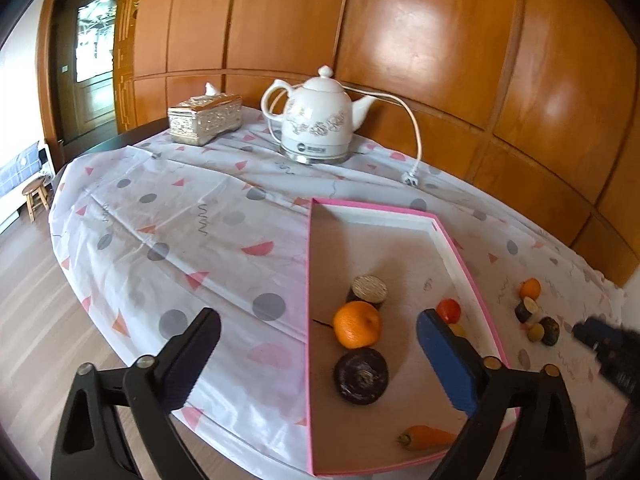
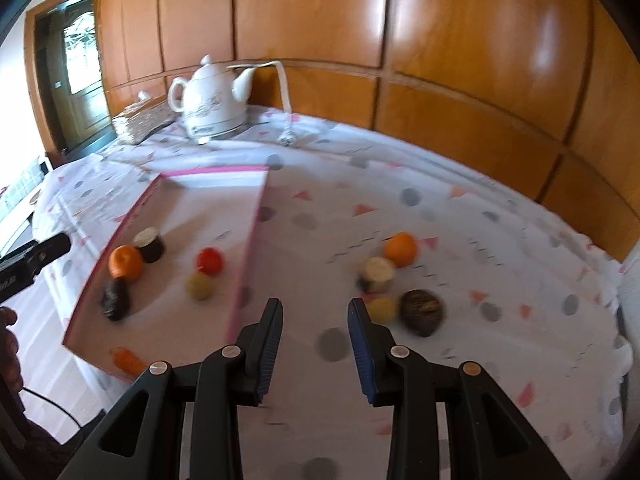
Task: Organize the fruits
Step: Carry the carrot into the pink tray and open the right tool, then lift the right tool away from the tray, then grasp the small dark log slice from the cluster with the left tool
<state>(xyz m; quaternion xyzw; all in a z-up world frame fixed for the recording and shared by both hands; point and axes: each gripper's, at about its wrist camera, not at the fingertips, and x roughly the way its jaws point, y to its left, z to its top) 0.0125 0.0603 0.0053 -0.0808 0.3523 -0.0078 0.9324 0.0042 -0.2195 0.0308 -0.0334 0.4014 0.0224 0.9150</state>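
Left wrist view: left gripper [image 1: 320, 352] above pink-rimmed tray [image 1: 466, 256], jaws spread wide, gripping nothing. Inside tray: orange [image 1: 357, 325], dark round fruit [image 1: 361, 376] just below it, cut cylinder piece [image 1: 369, 289] above, red fruit [image 1: 449, 309] near right wall, carrot [image 1: 426, 437] at near edge. Right wrist view, blurred: right gripper [image 2: 315, 320] over patterned tablecloth [image 2: 460, 208], jaws slightly apart, empty. Beyond its tips, loose cluster on cloth: second orange [image 2: 400, 249], pale-topped piece [image 2: 378, 274], yellow fruit [image 2: 383, 309], dark fruit [image 2: 423, 307]. White kettle [image 2: 212, 100] at table's far side.
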